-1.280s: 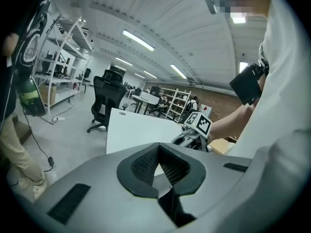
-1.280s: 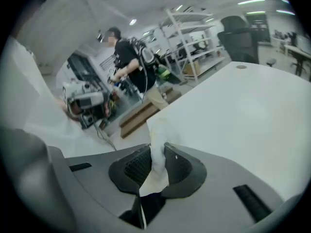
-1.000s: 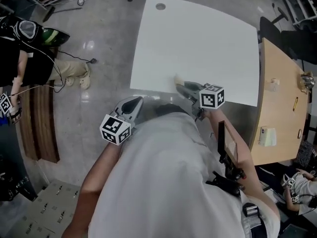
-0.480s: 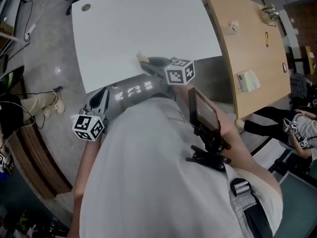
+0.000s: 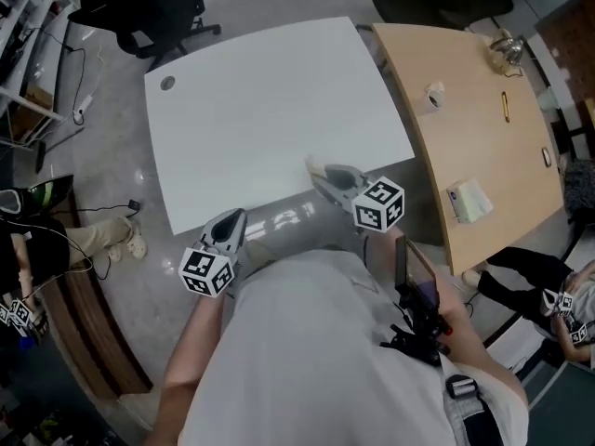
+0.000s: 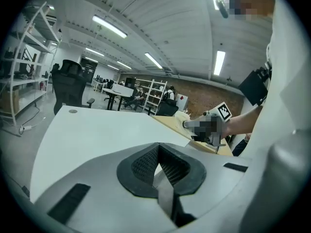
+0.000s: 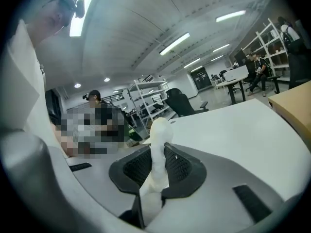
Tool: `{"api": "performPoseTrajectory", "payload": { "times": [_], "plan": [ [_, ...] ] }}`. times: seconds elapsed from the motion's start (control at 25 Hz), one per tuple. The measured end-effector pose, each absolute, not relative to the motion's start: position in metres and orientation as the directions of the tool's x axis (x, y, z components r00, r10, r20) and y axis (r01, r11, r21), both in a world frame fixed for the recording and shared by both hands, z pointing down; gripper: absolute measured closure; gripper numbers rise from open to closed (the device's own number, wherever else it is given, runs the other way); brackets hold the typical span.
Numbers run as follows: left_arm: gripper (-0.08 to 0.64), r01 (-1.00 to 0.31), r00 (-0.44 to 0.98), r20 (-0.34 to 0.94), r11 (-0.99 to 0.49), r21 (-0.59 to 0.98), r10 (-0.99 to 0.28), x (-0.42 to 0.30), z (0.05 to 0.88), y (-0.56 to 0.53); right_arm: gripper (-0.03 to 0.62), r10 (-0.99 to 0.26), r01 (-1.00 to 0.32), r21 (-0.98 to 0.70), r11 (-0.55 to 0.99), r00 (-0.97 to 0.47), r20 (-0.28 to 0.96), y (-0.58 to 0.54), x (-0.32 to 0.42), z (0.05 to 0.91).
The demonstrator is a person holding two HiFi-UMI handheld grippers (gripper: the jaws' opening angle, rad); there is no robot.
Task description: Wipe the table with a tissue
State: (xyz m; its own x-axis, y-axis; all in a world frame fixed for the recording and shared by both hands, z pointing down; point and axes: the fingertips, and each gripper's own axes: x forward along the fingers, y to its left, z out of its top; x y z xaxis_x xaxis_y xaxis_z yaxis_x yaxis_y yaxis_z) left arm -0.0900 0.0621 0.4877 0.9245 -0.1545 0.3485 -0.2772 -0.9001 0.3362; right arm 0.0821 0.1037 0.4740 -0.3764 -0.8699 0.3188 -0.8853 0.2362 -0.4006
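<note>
At the far left edge stands a person (image 5: 23, 249) in dark clothes, and beyond them one dark office chair (image 5: 139, 12) sits on the grey floor. Next comes the left hand-held gripper (image 5: 230, 219), hanging just off the near edge of the white bench (image 5: 251, 100). Its jaws are drawn together with nothing between the ribbed pads (image 6: 143, 166). The white bench carries nothing, and has one round hole (image 5: 166, 84) near its far left corner.

Over that bench's near edge is the right hand-held gripper (image 5: 327, 178), its jaws clamped on the single tissue (image 5: 314, 168). The tissue is twisted into a pale roll that pokes out past the jaw tips. Whether it touches the bench top I cannot tell.

To the right, butted against the white bench, is a wooden bench (image 5: 465, 128), so there are two benches in all. On it lie one small pale lump (image 5: 434, 94), one yellow pen (image 5: 505, 105) and one pale block (image 5: 468, 200). Whether that block is a box, or holds anything, I cannot tell. A second person (image 5: 558, 305) sits low at the right edge.
</note>
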Motion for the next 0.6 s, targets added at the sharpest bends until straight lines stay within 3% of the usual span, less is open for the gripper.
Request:
{"api": "performPoseTrajectory", "payload": {
  "times": [0.28, 0.6],
  "plan": [
    [0.554, -0.273, 0.925, 0.346, -0.904, 0.328, -0.154, -0.052, 0.479, 0.085, 0.531, -0.900, -0.920, -0.333, 0.205, -0.311, 0.305, 0.126, 0.126, 0.467],
    [0.554, -0.301, 0.920, 0.338, -0.908, 0.291, -0.197, -0.017, 0.466, 0.103, 0.531, -0.891, -0.915, -0.307, 0.263, -0.352, 0.288, 0.135, 0.149, 0.465]
  ]
}}
